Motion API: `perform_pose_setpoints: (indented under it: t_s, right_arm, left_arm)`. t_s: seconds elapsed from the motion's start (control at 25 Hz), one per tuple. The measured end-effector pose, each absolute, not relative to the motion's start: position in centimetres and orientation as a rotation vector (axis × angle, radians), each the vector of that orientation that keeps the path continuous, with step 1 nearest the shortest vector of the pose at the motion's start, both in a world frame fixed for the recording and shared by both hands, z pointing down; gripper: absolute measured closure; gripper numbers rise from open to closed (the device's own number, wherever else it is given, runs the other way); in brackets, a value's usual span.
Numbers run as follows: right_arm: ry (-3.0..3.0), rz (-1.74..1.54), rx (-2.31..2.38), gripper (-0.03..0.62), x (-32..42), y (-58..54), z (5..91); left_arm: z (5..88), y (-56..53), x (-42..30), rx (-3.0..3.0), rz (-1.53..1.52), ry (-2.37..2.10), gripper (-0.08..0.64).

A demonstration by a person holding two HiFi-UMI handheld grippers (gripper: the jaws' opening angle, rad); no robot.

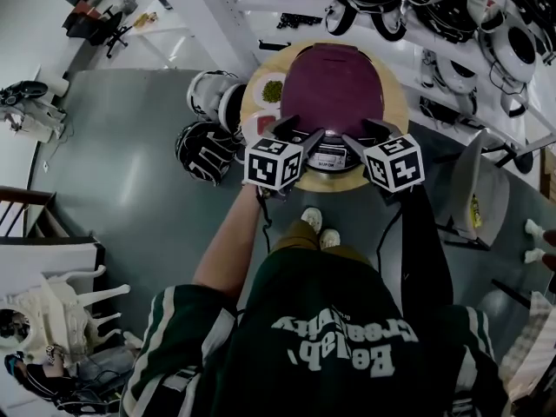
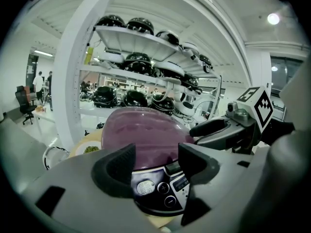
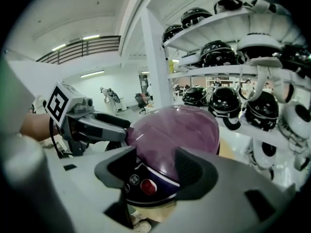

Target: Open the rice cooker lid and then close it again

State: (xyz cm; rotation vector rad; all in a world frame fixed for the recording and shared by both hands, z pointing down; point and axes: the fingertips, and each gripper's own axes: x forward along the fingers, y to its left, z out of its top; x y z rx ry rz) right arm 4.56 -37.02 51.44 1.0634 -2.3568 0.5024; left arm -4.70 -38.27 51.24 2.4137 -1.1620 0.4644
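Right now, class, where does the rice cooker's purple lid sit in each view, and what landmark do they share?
Head view: purple lid upper centre, on the round table.
Left gripper view: lid centre, beyond the fingers.
Right gripper view: lid centre, beyond the fingers.
Shared landmark: the white helmet shelf behind the lid.

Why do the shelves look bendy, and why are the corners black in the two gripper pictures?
Left gripper view: a wide lens bows the white shelf post and leaves black corners. Right gripper view: same bending on the helmet shelf, plus a shine streak on the purple lid. Head view: lines bend less, no black corners.
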Motion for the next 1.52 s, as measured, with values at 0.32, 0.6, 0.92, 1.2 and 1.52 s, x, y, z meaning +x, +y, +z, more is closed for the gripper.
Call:
perform_pose_setpoints:
  t_s: [0.32,0.6,0.92,1.2,1.52]
  right_arm:
    - [-2.466,0.358,1.282,0.311,6.0,-37.9,47.3]
    - [-2.528,0.152,1.481,0.296,8.2,-37.8,42.2]
    - [-2.568,-0.127,1.693,0.271,10.2,-36.4,36.1]
    - [-2.578,-0.102,1.686,0.297,10.3,-35.8,36.1]
    - [-2.514,-0.193,1.717,0.548,10.6,-35.3,36.0]
  left_arm:
    - [48.8,-38.4,-5.5,2.496,0.452,-1.273,0.279]
    - [41.3,-38.8,-7.1,2.572,0.220,-1.594,0.267]
    - [35.6,-37.1,-6.7,2.683,0.057,-1.676,0.248]
    - [35.0,-36.3,-6.6,2.697,0.072,-1.673,0.249]
    - [34.7,-35.9,-7.1,2.672,0.110,-1.810,0.461]
